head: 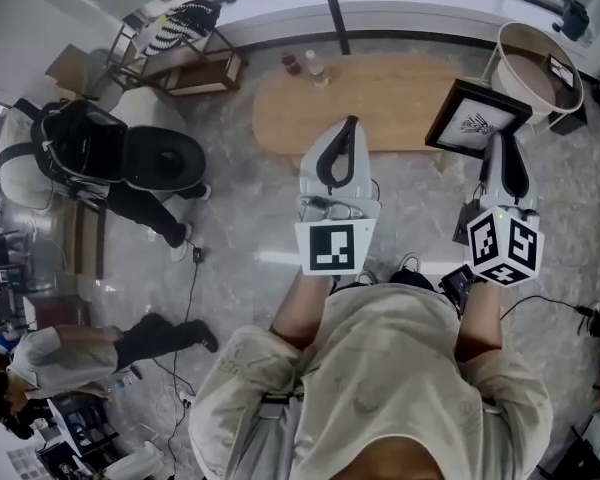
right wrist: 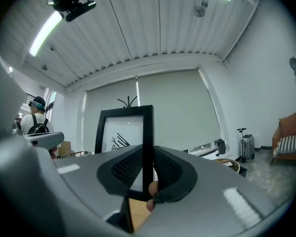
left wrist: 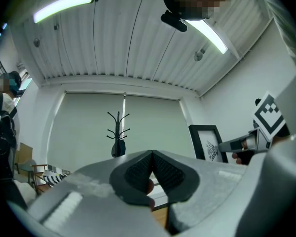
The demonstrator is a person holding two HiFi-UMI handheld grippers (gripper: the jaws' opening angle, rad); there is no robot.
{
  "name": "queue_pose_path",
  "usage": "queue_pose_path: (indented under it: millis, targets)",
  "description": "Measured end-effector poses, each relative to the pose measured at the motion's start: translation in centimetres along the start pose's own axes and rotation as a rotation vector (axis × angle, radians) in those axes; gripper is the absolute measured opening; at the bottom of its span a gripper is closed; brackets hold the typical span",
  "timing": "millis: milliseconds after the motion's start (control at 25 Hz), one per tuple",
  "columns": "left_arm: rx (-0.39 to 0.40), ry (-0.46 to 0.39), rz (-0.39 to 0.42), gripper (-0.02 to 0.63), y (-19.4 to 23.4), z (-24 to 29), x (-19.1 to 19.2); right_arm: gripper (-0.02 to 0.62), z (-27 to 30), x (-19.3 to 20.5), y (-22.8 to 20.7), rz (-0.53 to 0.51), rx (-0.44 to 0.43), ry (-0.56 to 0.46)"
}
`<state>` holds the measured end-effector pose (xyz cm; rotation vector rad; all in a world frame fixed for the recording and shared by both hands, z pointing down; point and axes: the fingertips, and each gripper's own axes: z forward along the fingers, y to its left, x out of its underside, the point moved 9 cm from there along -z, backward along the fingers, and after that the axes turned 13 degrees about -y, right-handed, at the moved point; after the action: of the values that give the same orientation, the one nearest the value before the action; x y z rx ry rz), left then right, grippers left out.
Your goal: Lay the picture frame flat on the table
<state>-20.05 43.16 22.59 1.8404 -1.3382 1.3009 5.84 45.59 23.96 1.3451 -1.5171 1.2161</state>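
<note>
The black picture frame [head: 477, 118] is tilted above the right end of the oval wooden table [head: 380, 103], one side rail clamped between the right gripper's [right wrist: 148, 168] jaws. The left gripper [left wrist: 152, 154], jaws pressed together on nothing, points over the table's near edge.

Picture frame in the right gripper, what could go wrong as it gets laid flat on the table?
1. The right gripper pinches the picture frame by one thin side bar only, so it could pivot or slip out.
2. It hangs by the end of the table, next to the round tub; lowered there, it could overhang the edge or bump the tub.
</note>
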Motion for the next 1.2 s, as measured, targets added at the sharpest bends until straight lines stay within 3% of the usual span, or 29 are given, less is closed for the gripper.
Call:
queue_pose_path:
  millis: [280,720,1200]
  targets:
    - [0.017,0.006,0.017,0.005,-4.6,2.1,0.5,0.072,0.5,-0.3,-4.4,0.038,-0.005,0.023]
    - [-0.037,0.001,0.004,0.005,-10.7,6.2,1.5,0.072,3.1,-0.3,-11.2,0.075,-0.04,0.038]
    - [-0.058,0.013,0.026,0.005,-12.0,6.8,2.0,0.072,4.0,0.4,-12.9,0.086,-0.071,0.059]
